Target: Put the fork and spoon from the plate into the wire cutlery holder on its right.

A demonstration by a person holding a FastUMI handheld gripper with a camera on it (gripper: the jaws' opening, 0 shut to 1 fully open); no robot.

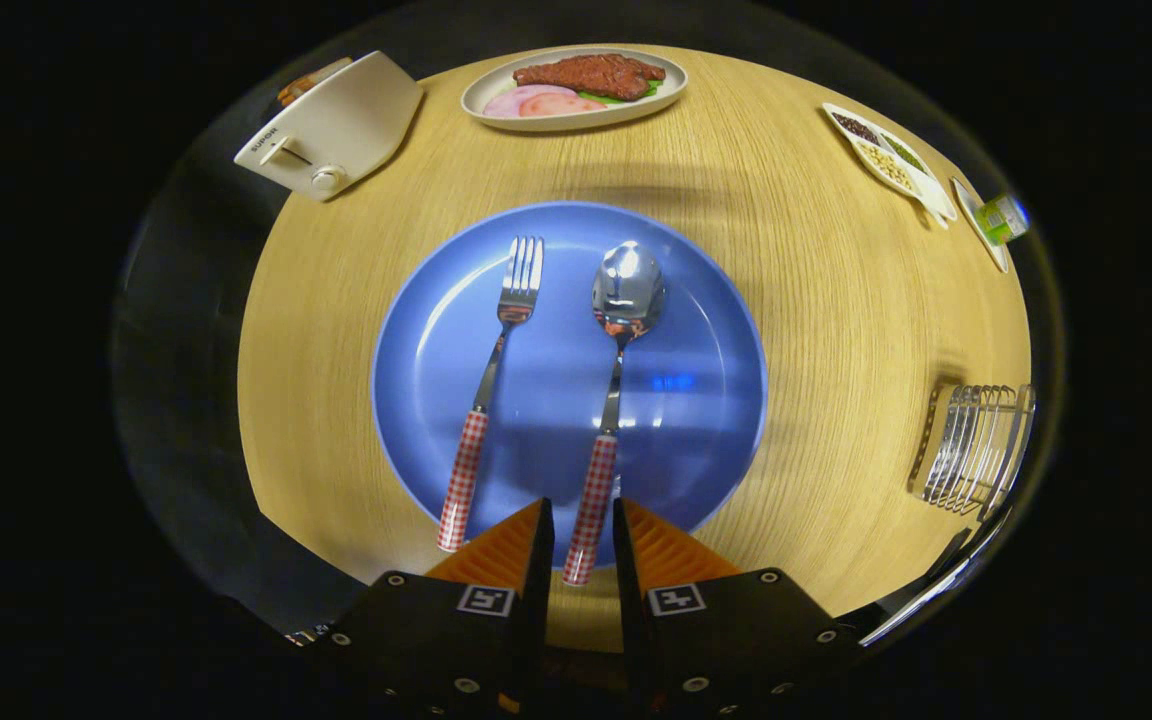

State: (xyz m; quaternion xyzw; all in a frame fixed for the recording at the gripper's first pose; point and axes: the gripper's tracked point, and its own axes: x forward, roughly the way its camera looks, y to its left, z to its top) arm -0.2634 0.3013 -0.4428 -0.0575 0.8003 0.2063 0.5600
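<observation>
Gripper [581, 520] narrowly parted around spoon [616, 380] handle, contact unclear; fork [496, 390] alongside at nine o'clock, both on plate [716, 330]; wire holder [976, 445] at three o'clock; risk: smooth handle slipping or pivoting if pinched off-centre.

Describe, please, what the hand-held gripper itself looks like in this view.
The hand-held gripper has two wedge-shaped fingers with ribbed faces, tapering forward. Each is mounted on a black block fixed with small round screws, and each block carries a square black-and-white marker tag on top.
</observation>
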